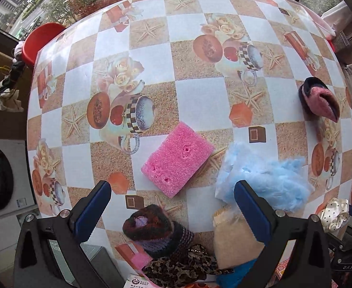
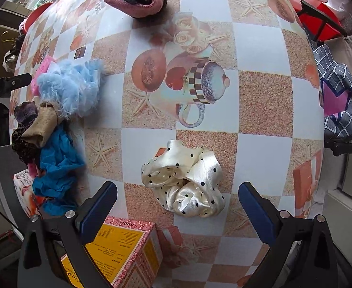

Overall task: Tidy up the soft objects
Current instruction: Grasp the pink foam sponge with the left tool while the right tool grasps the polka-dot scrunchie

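A pink sponge (image 1: 177,159) lies on the patterned table (image 1: 199,91), just beyond my left gripper (image 1: 173,210), which hangs open and empty above it. Blue fluff (image 1: 267,177) sits right of the sponge. A dark knitted piece (image 1: 156,228), a leopard scrunchie (image 1: 183,264) and a tan cloth (image 1: 233,240) lie under the left gripper. A pink knitted piece (image 1: 319,100) rests at the right edge. In the right wrist view a cream dotted scrunchie (image 2: 183,182) lies between the fingers of my open right gripper (image 2: 178,206), untouched. A blue cloth (image 2: 56,168) lies at the left.
A red and yellow box (image 2: 125,247) sits at the table's near edge under my right gripper. A red chair (image 1: 41,40) stands beyond the far left of the table. Red chair parts (image 2: 319,24) and checked fabric (image 2: 339,91) lie off the right side.
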{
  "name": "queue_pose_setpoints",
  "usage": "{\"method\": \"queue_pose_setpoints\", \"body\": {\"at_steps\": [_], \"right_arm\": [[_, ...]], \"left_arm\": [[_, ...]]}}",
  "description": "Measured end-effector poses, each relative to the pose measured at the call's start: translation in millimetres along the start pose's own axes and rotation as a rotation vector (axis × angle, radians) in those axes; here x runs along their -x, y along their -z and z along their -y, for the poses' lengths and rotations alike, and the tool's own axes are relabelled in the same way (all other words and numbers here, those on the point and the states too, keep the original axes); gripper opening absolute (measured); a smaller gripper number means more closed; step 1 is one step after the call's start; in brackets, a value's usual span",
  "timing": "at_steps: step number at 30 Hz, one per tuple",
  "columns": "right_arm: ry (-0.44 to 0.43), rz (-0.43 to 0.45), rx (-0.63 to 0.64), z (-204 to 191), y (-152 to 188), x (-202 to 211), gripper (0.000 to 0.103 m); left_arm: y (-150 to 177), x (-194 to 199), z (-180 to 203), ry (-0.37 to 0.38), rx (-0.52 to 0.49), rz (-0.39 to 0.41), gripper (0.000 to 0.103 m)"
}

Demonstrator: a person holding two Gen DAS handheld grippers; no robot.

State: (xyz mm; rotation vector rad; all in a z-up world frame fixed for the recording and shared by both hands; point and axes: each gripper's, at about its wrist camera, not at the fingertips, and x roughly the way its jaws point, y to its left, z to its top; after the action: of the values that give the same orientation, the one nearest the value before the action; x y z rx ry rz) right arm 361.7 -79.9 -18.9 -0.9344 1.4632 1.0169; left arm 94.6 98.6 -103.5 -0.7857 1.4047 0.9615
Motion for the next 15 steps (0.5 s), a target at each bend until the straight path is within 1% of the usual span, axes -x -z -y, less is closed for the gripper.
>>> {"method": "queue_pose_setpoints", "body": {"at_steps": [3, 5, 8, 9, 10, 11, 15], "right_arm": [[0.009, -0.008, 0.001, -4, -4, -4, 0.102], [-0.010, -0.017, 0.006, -7, -6, -7, 0.102], [0.010, -0.018, 0.012, -7, -3, -8, 0.102], [0.018, -0.018, 0.012, -10, -6, -9, 0.102], [0.019, -0.011, 0.012, -21, -13, -12, 0.102], [-0.001, -0.021, 0.014, -22, -18, -15, 0.102], [-0.035, -0.045, 0.018, -29, -26, -28, 0.102]], "left_arm": [[-4, -4, -1, -0.002, 0.011, 0.004, 0.103], [-5, -5, -2, 0.001, 0.016, 0.006, 0.103], [-8, -6, -4, 0.003, 0.011, 0.009, 0.103], [-8, -7, -5, 0.003, 0.010, 0.009, 0.103], [-8, -7, -5, 0.005, 0.011, 0.007, 0.103], [-9, -8, -5, 0.009, 0.013, 0.005, 0.103], [-11, -13, -7, 0.012, 0.008, -0.007, 0.103]]}}
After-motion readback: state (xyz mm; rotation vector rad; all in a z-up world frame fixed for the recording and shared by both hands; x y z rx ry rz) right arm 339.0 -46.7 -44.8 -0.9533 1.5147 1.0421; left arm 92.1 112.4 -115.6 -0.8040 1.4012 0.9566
